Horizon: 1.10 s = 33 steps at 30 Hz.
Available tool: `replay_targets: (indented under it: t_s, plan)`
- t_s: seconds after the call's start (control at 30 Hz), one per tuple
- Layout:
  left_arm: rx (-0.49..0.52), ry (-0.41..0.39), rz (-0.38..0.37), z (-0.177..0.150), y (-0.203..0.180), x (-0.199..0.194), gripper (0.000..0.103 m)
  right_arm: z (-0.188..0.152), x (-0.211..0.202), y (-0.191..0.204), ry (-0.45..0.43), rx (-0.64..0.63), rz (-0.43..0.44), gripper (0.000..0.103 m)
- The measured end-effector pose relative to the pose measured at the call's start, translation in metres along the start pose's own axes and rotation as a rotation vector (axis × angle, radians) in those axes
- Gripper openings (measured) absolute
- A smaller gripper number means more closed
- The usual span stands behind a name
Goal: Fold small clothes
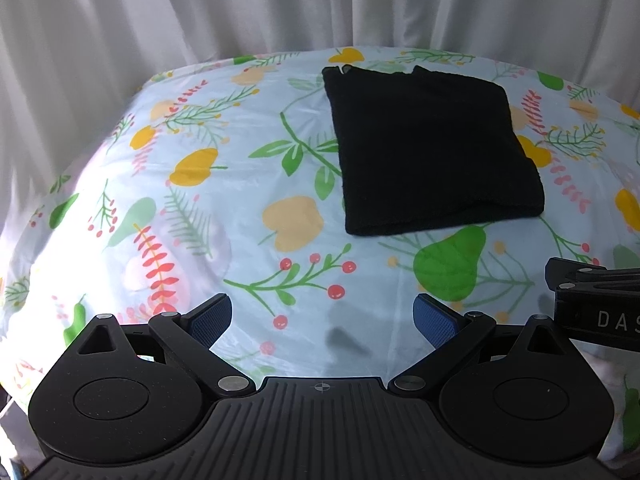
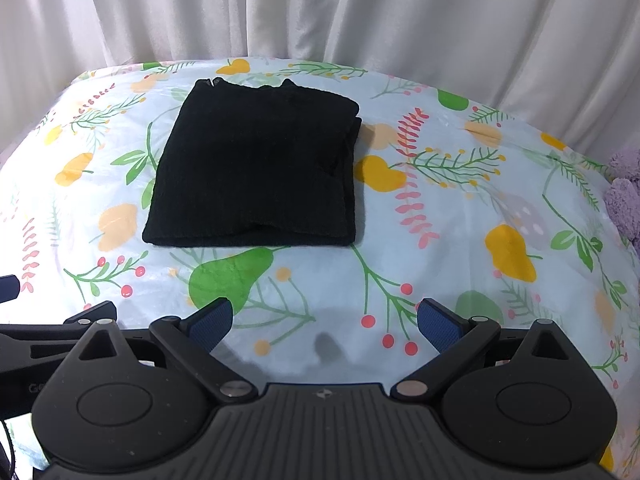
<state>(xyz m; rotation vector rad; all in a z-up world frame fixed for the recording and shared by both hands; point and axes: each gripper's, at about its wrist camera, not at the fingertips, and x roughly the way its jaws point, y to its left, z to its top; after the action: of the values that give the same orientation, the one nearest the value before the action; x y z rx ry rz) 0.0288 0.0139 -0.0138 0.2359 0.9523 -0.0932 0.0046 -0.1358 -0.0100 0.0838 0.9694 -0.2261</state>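
A black knit garment (image 1: 432,148) lies folded into a neat rectangle on the fruit-and-leaf patterned tablecloth (image 1: 200,208), ahead and to the right of my left gripper (image 1: 322,316). In the right wrist view the garment (image 2: 256,168) lies ahead and slightly left of my right gripper (image 2: 324,318). Both grippers are open and empty, their blue pads (image 1: 212,320) (image 2: 438,326) wide apart, hovering over the cloth near the table's front, apart from the garment. The right gripper's body (image 1: 596,300) shows at the right edge of the left view.
White curtains (image 1: 280,8) hang behind the table. A purple fluffy item (image 2: 624,200) sits at the table's far right edge. The tablecloth (image 2: 460,216) spreads around the garment on all sides.
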Motion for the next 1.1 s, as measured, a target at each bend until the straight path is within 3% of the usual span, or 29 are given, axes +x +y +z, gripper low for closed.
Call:
replay_targets:
  t_s: [1.1]
  plan:
    - [-0.002,0.010,-0.002,0.0012,-0.0016,0.0037,0.100,-0.0011,0.0044,-0.0030,0.006,0.017,0.003,0.099]
